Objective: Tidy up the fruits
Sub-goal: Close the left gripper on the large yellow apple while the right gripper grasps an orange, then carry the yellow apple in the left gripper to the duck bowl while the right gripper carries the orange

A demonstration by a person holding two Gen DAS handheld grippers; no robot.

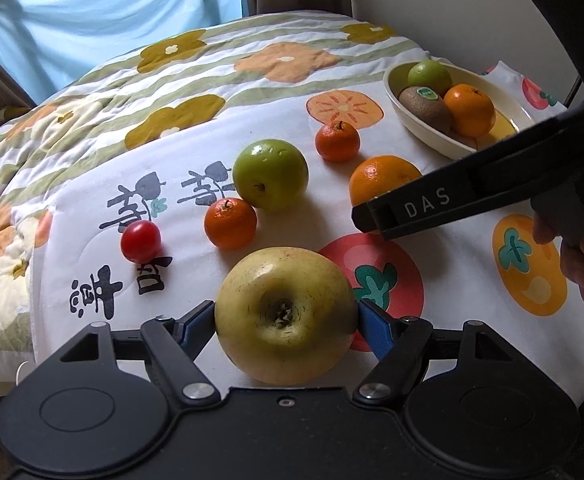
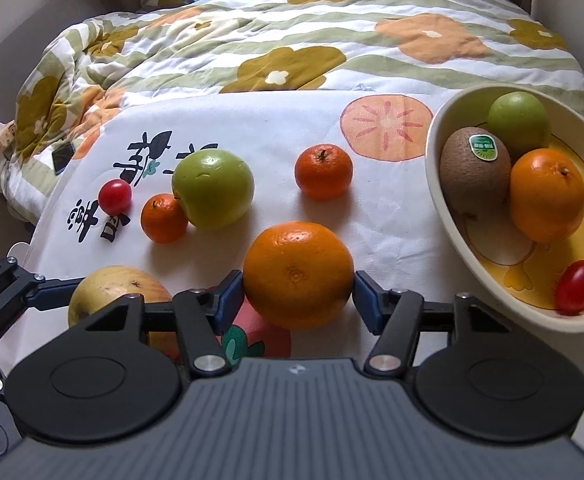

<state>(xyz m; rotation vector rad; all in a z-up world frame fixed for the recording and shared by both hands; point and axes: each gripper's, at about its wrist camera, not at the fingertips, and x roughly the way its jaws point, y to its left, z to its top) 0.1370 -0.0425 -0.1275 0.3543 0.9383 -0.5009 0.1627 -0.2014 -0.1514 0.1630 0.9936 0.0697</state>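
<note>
In the left wrist view my left gripper [image 1: 286, 316] is shut on a yellow apple [image 1: 286, 314], both pads touching its sides. In the right wrist view my right gripper [image 2: 298, 294] has its jaws around a large orange [image 2: 298, 274]; the left pad touches it and a small gap shows at the right pad. The orange [image 1: 384, 178] also shows in the left wrist view, partly behind my right gripper's finger. A cream oval bowl [image 2: 448, 216] at the right holds a kiwi [image 2: 474, 172], a green apple [image 2: 518, 118], an orange [image 2: 546, 196] and a cherry tomato [image 2: 576, 288].
On the white printed cloth [image 2: 276, 128] lie a green apple [image 2: 212, 188], two small mandarins [image 2: 163, 218] [image 2: 323, 172] and a cherry tomato [image 2: 115, 197]. A flowered quilt [image 2: 292, 40] covers the bed behind. A dark phone [image 2: 63, 156] lies at the left.
</note>
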